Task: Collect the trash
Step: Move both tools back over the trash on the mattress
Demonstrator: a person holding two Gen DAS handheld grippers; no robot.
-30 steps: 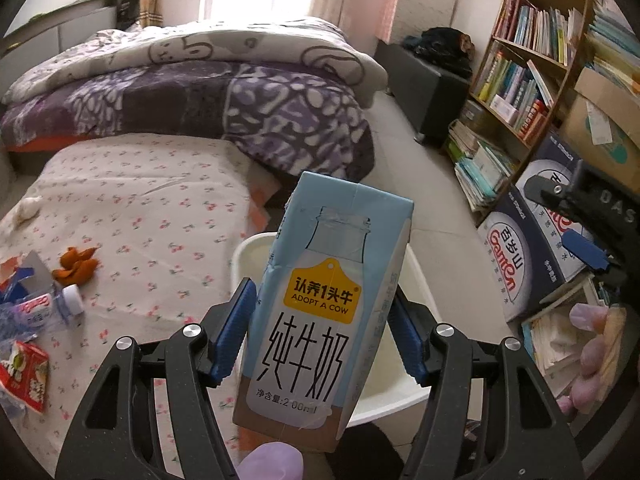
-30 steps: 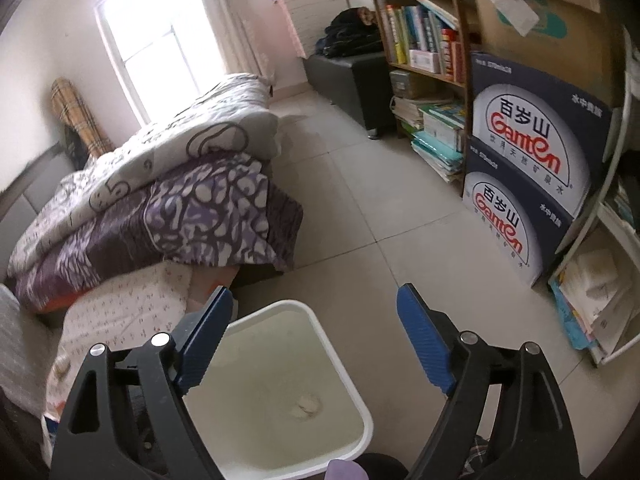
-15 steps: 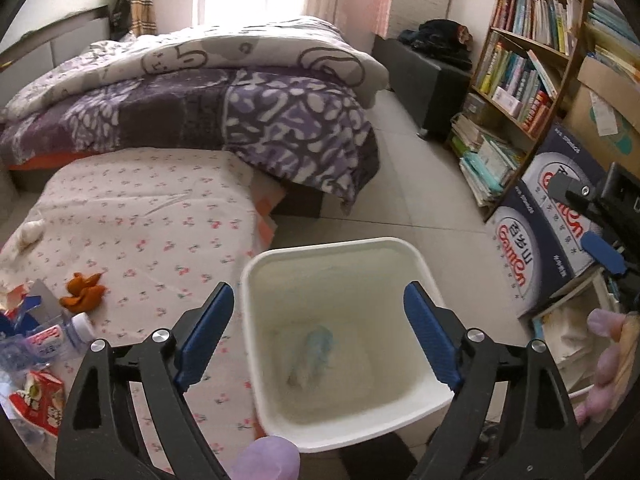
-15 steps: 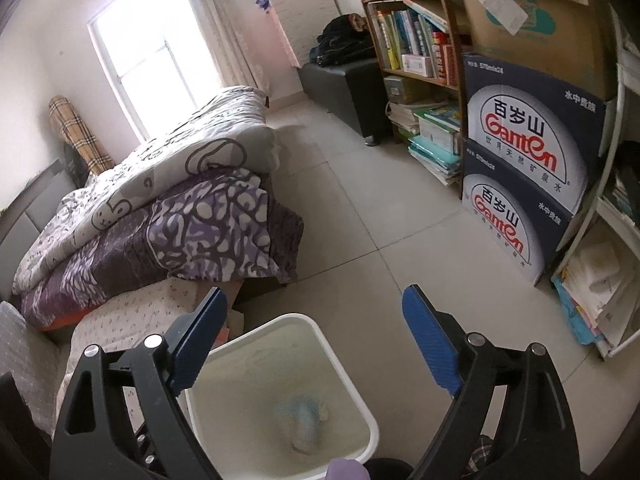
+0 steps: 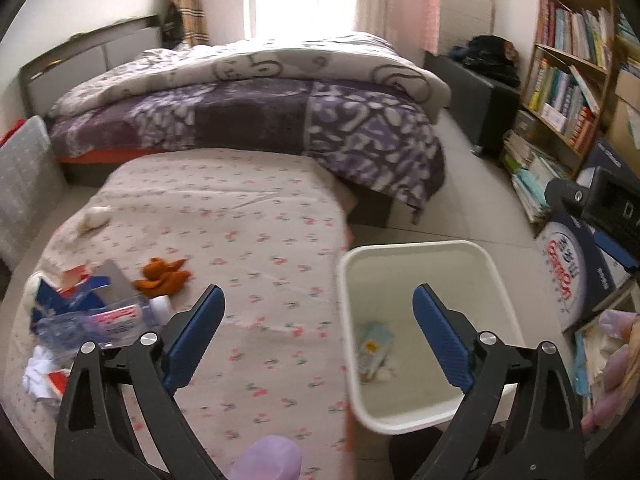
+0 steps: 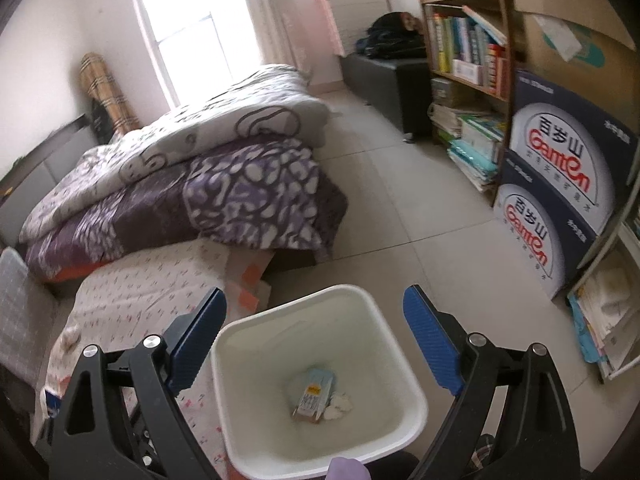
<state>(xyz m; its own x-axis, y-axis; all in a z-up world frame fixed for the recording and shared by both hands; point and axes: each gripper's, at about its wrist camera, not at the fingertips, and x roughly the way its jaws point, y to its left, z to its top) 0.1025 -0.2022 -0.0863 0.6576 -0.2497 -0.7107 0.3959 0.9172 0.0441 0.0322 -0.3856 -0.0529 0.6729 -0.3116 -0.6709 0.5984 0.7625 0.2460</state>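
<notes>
1. Jaws on the left gripper (image 5: 316, 312) are standing released and have just been widening, nothing between the pads. Jaws on the right gripper (image 6: 314, 314) are also spread apart with nothing gripped, hanging over the bin.
2. White bin (image 5: 420, 247) is sitting on the floor, touching or just beside the edge of the floral-cloth table (image 5: 248, 240). Milk carton (image 6: 314, 392) is lying at the bottom of it, next to a couple of white crumpled wads (image 6: 340, 402). Nothing else is showing inside.
3. Remaining trash is sitting at the near-left corner of the table: clear plastic bottle (image 5: 100, 320), blue and red wrappers (image 5: 80, 284), white crumpled paper (image 5: 40, 368), orange peel (image 5: 162, 276) a bit further in, and a small white wad (image 5: 94, 216) well apart toward the far edge.
4. Risks, as I'm reading it:
   - Pile is overlapping, so closing on the bottle could be dragging wrappers along or shoving them off the table edge.
   - Bottle is clear, round and looking crushed; pads may be slipping on it.
   - Wrappers are lying flat on cloth, so a pinch may be catching the cloth and tugging everything.
   - Left view is blurring, so aim could be off.
   - Bin is light-looking, so a bump from either gripper could be tipping it.
</notes>
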